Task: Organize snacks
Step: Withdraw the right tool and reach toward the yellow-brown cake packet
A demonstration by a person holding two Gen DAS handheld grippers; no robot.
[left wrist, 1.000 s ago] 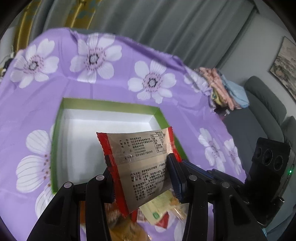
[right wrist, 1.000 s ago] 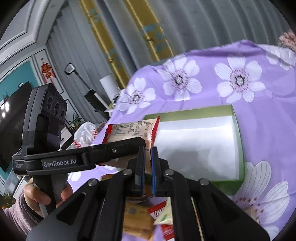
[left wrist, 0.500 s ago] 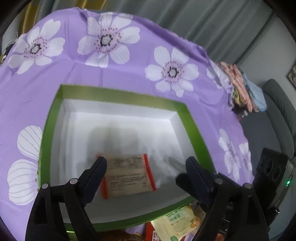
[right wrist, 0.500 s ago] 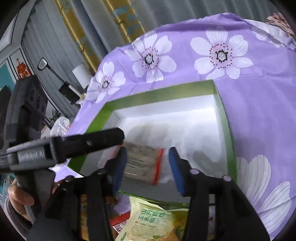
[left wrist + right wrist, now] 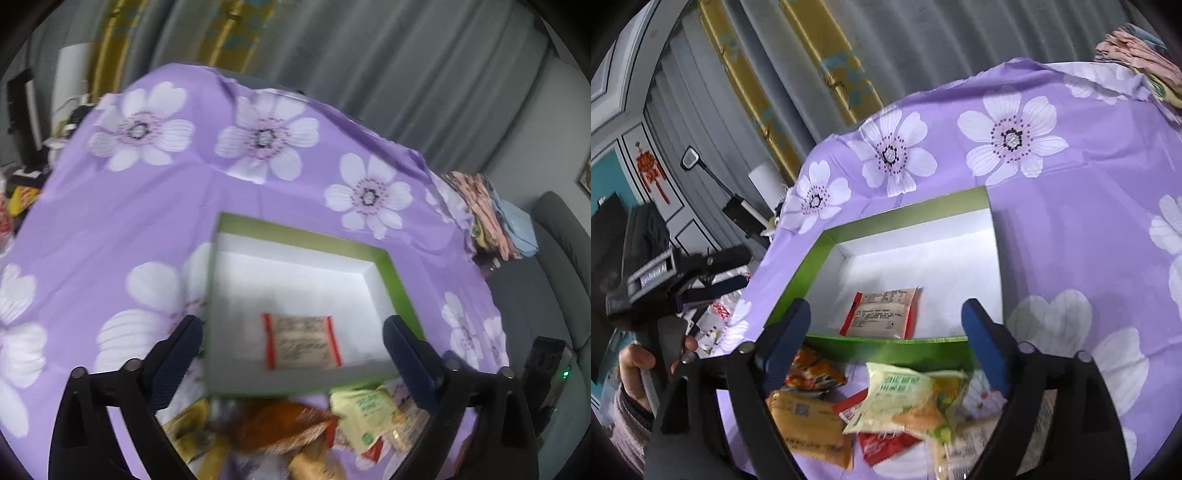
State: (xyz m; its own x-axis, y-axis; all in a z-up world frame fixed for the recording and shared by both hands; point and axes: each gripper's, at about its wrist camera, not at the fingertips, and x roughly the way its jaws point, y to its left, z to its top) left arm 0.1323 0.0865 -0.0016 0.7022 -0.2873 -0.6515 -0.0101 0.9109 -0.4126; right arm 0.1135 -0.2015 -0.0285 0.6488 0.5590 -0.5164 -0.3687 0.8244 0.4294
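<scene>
Left tool [image 5: 291, 334]: spread wide, its jaws having just been opening; nothing between the pads, which frame the box from the near side.
Right tool [image 5: 886, 334]: also spread, jaws just opened, nothing pinched; it hangs over the near rim.
Red-edged snack packet [image 5: 882, 314]: lies flat, label side up, on the white floor of the green box [image 5: 905, 212], close to the near wall, likely so that the remaining floor stays free for more packets.
Loose snacks: a pile on the desk just in front of the box, among them a pale green packet [image 5: 905, 400], a yellow packet [image 5: 809, 424] and an orange bag [image 5: 284, 424]; these remain to be sorted.
Edges: the near green wall stands between pile and box floor, so each packet must be lifted over it.
Open room: most of the box floor is bare; the purple flowered cloth [image 5: 147, 206] around the box lies bare at the far side.
Left hand [image 5: 639, 363]: grips its tool's handle, well left of the box.
</scene>
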